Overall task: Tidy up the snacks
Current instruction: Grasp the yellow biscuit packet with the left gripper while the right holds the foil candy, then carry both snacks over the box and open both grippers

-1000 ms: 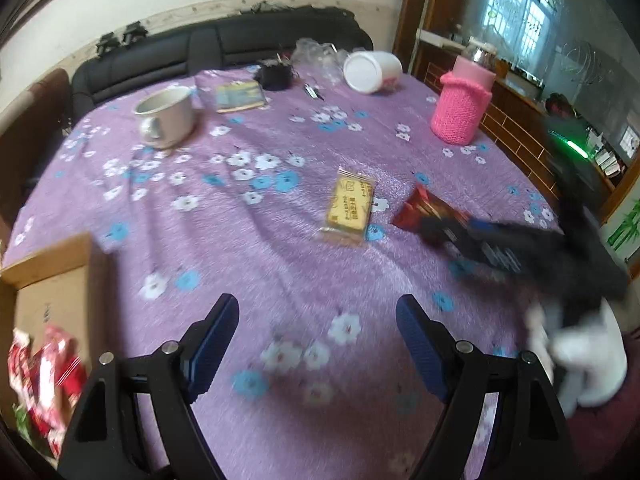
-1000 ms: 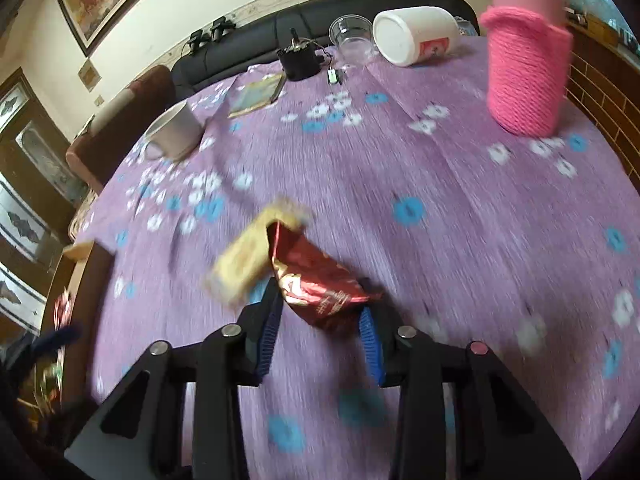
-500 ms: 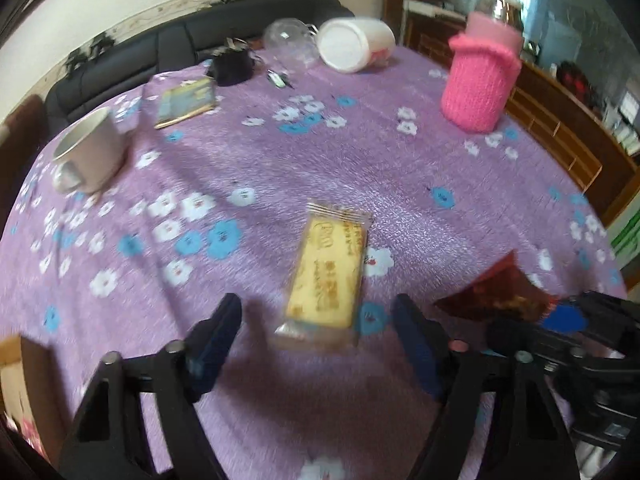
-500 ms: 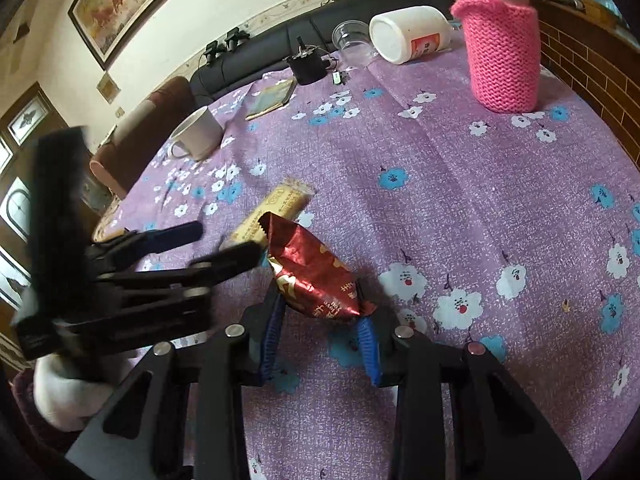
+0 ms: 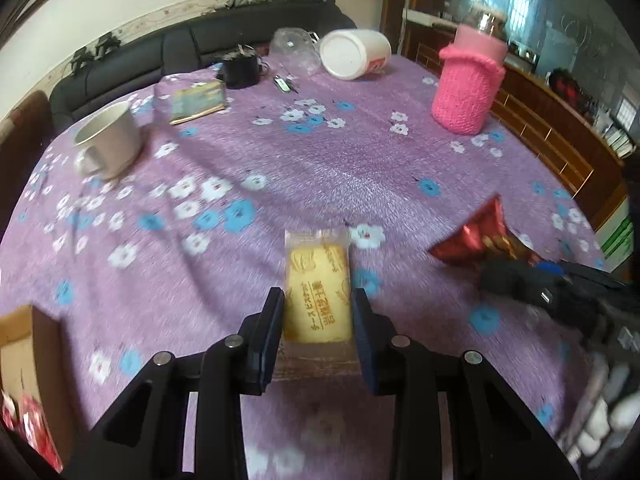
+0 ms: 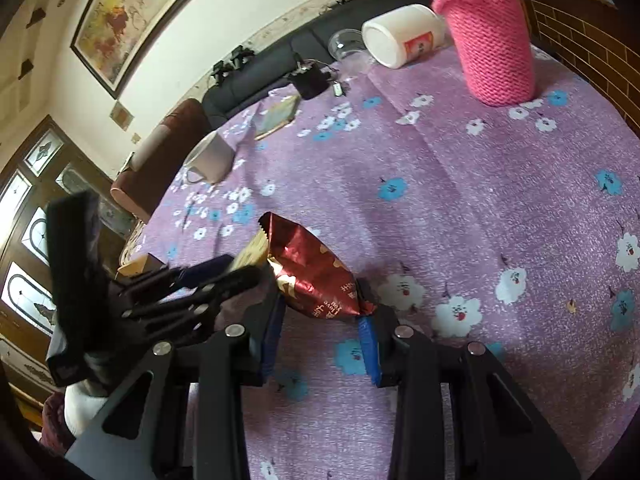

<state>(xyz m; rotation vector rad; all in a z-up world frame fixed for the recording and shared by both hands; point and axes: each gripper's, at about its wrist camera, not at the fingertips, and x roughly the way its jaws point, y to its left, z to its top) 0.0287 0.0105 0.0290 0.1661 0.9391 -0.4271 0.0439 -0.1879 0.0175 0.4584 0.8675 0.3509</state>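
Left gripper (image 5: 318, 312) now closed around yellow biscuit pack (image 5: 318, 292); right gripper (image 6: 322, 322) clamps red snack packet (image 6: 314, 276), edges blurred.

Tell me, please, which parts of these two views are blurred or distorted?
Left wrist view: the right gripper and the table's left side are motion-smeared; the yellow biscuit packet stays sharp. Right wrist view: the left gripper is smeared; the red snack packet is sharp. Fisheye bends both.
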